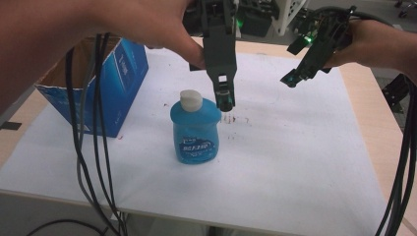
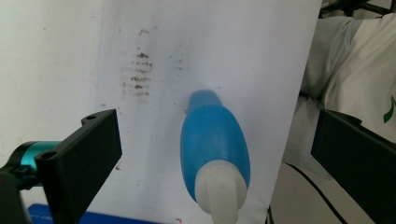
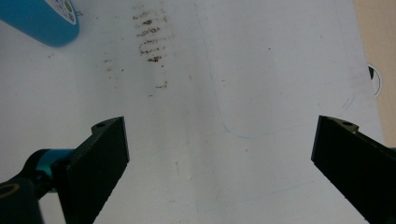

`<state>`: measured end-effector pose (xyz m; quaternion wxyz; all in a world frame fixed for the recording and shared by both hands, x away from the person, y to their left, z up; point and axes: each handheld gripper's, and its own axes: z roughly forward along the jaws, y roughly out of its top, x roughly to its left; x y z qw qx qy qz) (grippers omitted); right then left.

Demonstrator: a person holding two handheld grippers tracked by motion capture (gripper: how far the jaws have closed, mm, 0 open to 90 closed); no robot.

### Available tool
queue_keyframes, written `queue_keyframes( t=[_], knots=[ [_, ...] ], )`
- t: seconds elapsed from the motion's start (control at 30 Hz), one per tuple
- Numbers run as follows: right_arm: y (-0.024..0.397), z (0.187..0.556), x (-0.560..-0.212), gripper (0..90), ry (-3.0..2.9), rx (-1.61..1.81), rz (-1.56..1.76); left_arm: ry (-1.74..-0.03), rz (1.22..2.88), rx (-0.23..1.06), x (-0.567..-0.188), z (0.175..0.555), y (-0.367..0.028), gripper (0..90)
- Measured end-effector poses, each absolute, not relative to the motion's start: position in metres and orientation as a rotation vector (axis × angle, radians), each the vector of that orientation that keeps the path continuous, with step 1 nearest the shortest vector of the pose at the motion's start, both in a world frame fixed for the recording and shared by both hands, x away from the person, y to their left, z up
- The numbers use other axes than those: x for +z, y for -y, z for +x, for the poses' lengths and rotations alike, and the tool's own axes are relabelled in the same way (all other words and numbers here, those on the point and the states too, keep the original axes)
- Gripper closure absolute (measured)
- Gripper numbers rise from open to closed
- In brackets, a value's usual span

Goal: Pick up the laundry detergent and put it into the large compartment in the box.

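The blue bottle (image 1: 195,131) stands upright mid-tabletop, right of the box (image 1: 98,88). Both the left hand-held gripper (image 1: 225,101) and the right hand-held gripper (image 1: 290,78) are spread, empty. It looks light, rigid, smooth, perhaps slippery; best gripped across its narrower sides below the white cap (image 1: 191,101).

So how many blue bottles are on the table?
1. The blue bottle stands upright on the white sheet, just right of the blue box. More could be hidden inside the box.

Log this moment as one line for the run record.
left gripper: open, above blue bottle | right gripper: open, empty, raised | bottle: upright on white sheet, cap on | blue box: left
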<state>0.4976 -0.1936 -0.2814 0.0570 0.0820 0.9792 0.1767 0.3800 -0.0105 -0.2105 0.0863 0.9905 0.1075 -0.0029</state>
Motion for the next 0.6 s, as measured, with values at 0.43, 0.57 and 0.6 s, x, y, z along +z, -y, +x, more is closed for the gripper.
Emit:
queue_keyframes(
  t=[0.43,0.57,0.6],
  knots=[
    [0.198,0.492,-0.282,3.2,-2.966,0.533,0.243,-0.314,2.974,0.000,-0.226,0.369,-0.004,1.7],
    [0.198,0.491,-0.282,3.2,-2.963,0.536,0.243,-0.318,2.983,-0.010,-0.234,0.368,-0.007,1.7],
    [0.198,0.491,-0.282,3.2,-2.962,0.536,0.244,-0.323,2.978,-0.008,-0.236,0.368,-0.008,1.7]
  ],
)
